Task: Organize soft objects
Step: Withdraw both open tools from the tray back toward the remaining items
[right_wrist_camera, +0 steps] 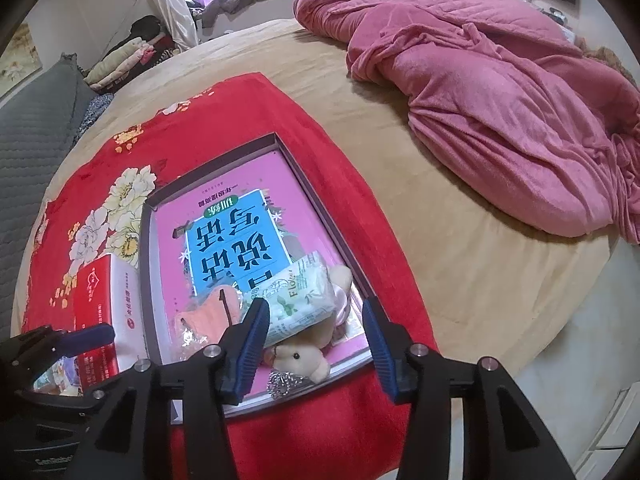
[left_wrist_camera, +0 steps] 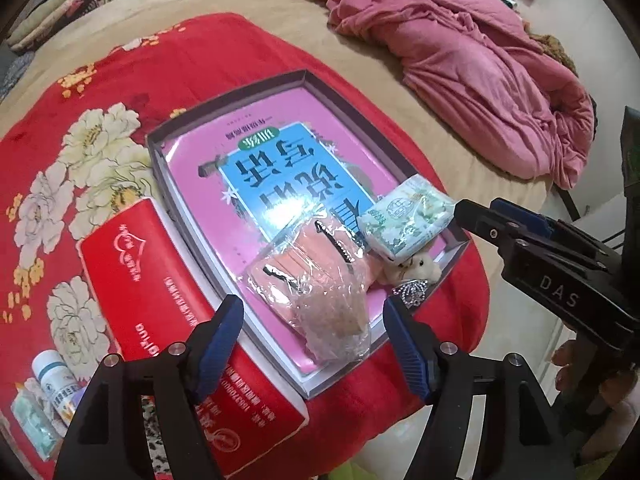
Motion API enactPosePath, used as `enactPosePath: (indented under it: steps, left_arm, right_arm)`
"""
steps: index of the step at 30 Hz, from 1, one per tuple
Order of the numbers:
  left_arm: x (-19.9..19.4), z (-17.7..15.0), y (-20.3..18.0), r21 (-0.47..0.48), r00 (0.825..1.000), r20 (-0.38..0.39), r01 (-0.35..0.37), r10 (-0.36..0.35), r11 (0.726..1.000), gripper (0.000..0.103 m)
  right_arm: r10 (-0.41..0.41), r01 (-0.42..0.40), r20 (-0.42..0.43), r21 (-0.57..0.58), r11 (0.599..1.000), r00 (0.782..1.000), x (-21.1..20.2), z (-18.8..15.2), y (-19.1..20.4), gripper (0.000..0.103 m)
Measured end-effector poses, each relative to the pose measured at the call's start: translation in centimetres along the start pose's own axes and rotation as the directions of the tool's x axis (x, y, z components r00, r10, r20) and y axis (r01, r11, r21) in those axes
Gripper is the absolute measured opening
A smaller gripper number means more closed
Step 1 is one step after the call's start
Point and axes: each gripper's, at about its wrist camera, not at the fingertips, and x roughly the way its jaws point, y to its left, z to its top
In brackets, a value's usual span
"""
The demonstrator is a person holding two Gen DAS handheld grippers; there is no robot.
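red tissue box [left_wrist_camera: 160, 312] and white bottle [left_wrist_camera: 54, 380] clearest from left, both claws [left_wrist_camera: 314, 344] [right_wrist_camera: 316, 344] spread, empty

Between the open fingers of the left gripper [left_wrist_camera: 314, 350] lies a bag of pink cloth [left_wrist_camera: 320, 300], filling most of the gap. The red box [left_wrist_camera: 168, 320] sits close on its left. Under the right gripper [right_wrist_camera: 316, 340], the tissue pack [right_wrist_camera: 300, 300] and toy bear [right_wrist_camera: 300, 360] crowd the tray [right_wrist_camera: 320, 208] corner. Past both grippers the tray is roomy. The tan bed [right_wrist_camera: 460, 280] on the right is bare.
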Motion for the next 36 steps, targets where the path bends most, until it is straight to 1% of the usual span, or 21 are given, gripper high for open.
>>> enactPosePath:
  steps: [2, 4, 12, 17, 22, 36]
  left_arm:
    - [-0.6, -0.1, 0.0, 0.008, 1.0, 0.012, -0.014, 0.014, 1.0, 0.074]
    - [-1.1, -0.2, 0.1, 0.007, 1.0, 0.023, -0.017, 0.017, 1.0, 0.074]
    - [-3.4, -1.0, 0.8, -0.007, 0.998, 0.061, -0.024, 0.025, 1.0, 0.075]
    - [-4.4, -1.7, 1.4, -0.018, 0.997, 0.074, -0.033, 0.034, 0.999, 0.076]
    - [-5.4, -2.5, 2.0, -0.032, 0.996, 0.086, -0.031, 0.034, 0.999, 0.077]
    - [-8.5, -4.7, 3.3, -0.048, 0.99, 0.134, -0.032, 0.038, 0.998, 0.077]
  right_arm:
    - [-0.005, 0.005, 0.009, 0.0, 1.0, 1.0, -0.4, 0.0, 0.1, 0.054]
    - [-0.011, 0.011, 0.014, 0.0, 1.0, 1.0, -0.7, 0.1, 0.2, 0.057]
    - [-0.027, 0.027, 0.042, -0.006, 1.0, 0.999, -2.2, 0.0, 1.1, 0.059]
    - [-0.051, 0.052, 0.06, -0.021, 0.998, 0.997, -3.2, -0.2, 1.9, 0.06]
    - [-0.048, 0.05, 0.069, -0.029, 0.998, 0.997, -4.0, -0.5, 2.6, 0.064]
    - [-0.061, 0.066, 0.099, -0.05, 0.997, 0.993, -6.0, -1.2, 5.0, 0.067]
